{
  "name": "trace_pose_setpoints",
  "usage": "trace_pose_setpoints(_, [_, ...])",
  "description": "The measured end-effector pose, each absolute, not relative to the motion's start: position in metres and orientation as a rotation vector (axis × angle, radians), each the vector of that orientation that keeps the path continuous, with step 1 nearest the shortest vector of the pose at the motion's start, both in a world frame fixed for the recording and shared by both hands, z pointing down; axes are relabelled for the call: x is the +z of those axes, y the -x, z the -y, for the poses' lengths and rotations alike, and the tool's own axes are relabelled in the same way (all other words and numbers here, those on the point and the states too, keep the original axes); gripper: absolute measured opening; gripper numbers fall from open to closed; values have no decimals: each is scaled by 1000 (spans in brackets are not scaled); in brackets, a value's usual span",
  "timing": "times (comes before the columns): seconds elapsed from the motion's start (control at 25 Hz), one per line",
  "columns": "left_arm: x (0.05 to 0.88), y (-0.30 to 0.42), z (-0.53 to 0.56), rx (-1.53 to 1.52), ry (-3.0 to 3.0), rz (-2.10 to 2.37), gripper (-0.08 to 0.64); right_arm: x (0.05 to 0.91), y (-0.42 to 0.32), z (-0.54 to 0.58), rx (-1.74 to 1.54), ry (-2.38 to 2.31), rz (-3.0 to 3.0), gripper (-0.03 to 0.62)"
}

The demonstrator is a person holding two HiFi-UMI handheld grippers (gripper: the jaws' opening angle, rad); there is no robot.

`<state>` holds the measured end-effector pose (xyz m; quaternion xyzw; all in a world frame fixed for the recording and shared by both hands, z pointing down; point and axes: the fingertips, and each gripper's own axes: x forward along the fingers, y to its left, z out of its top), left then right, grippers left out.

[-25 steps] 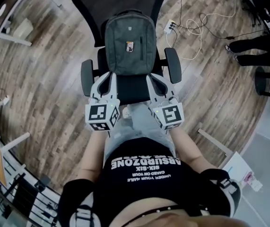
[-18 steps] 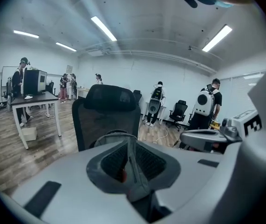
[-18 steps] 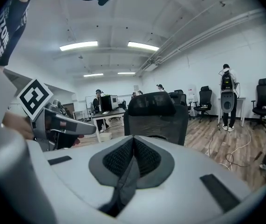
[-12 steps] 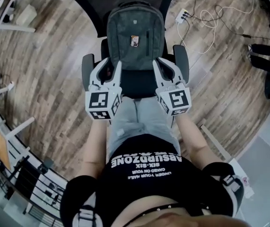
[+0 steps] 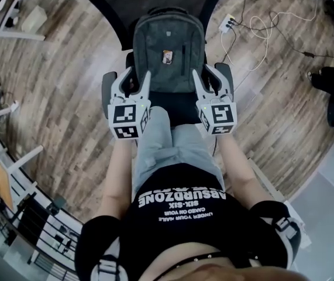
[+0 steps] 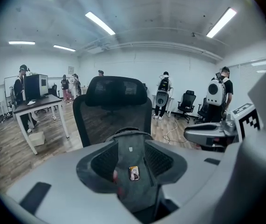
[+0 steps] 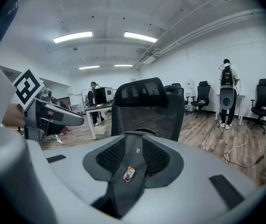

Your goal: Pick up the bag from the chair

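Observation:
A grey backpack (image 5: 168, 45) stands upright on the seat (image 5: 172, 107) of a black office chair, leaning on its mesh backrest (image 5: 105, 4). My left gripper (image 5: 135, 78) is at the bag's lower left side and my right gripper (image 5: 212, 76) at its lower right, both reaching over the seat. Both grippers have just been opening and stand open, with nothing pressed between the pads. In the left gripper view the backpack (image 6: 133, 164) shows through the gap between the jaws. The right gripper view shows the backpack (image 7: 128, 171) the same way, straight ahead.
The chair's armrests (image 5: 107, 89) (image 5: 227, 75) flank my grippers. A power strip with a white cable (image 5: 230, 22) lies on the wood floor at the right. A desk (image 6: 37, 104) stands at the left, with people and more chairs (image 7: 263, 94) farther back.
Both grippers have moved forward from the seat's front edge to the bag's sides. Their jaws have gone from shut to open.

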<state>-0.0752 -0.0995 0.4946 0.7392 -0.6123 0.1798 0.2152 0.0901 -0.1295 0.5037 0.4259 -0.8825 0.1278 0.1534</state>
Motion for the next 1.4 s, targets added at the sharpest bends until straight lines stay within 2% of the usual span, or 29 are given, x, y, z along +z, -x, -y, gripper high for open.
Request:
trace_pose_setpoints(0.24, [543, 99, 123, 697, -2018, 1721, 169, 554, -91, 152, 366, -1202, 2385, 144])
trace_pose_setpoints(0.68, [590, 117, 167, 760, -1937, 1690, 173, 610, -112, 195, 514, -1186, 2272, 176])
trace_pose_setpoints(0.88, [615, 134, 182, 777, -1895, 1637, 230, 645, -112, 211, 506, -1136, 2211, 176])
trace_pose_setpoints(1.4, [660, 141, 215, 918, -1934, 1524, 261, 683, -104, 241, 516, -1089, 2114, 178])
